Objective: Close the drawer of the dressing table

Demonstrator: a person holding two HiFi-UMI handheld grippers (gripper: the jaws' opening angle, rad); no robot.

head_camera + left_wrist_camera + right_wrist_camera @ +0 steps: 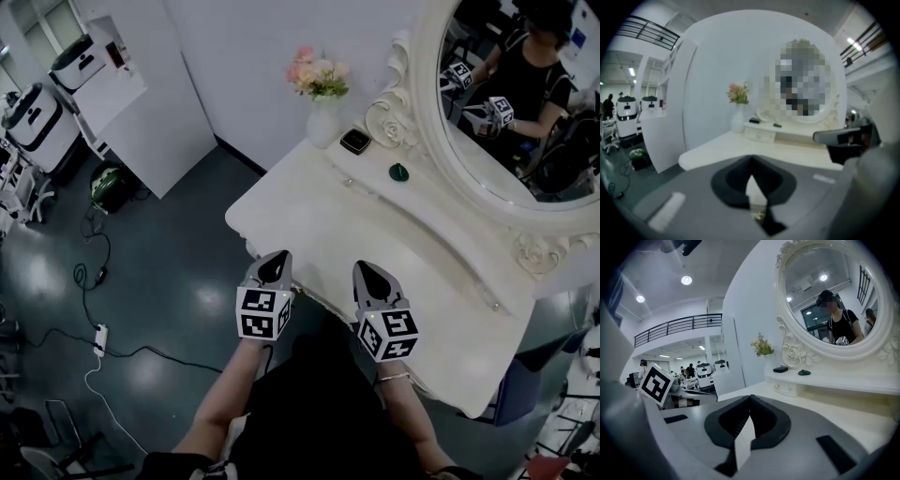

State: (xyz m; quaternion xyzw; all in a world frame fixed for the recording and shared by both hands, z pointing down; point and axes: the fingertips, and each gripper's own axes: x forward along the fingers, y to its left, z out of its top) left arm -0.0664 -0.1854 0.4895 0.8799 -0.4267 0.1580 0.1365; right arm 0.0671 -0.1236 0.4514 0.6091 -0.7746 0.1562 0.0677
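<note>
**Progress of the drawer-closing task.** The dressing table (309,216) is seen from above, with the person standing at its front edge. The left gripper (277,255) and right gripper (368,269) are held side by side at that edge, both aimed toward the mirror (525,103). Each gripper's own view shows its jaws pressed together at the tips, with nothing pinched between them. Only pale tabletop shows through the gap below the tips. In the left gripper view there is also a small gilt speck (760,216), too blurred to identify. No drawer stands out anywhere in these views. The small drawer (790,389) under the shelf (834,378) sits flush with its front. The table's front panel below the top is hidden by the grippers and the person's body. On this evidence the drawer is either already pushed home or lies out of sight beneath the edge, and the views do not settle which. Any travel left would probably be a short level push with closed tips.
</note>
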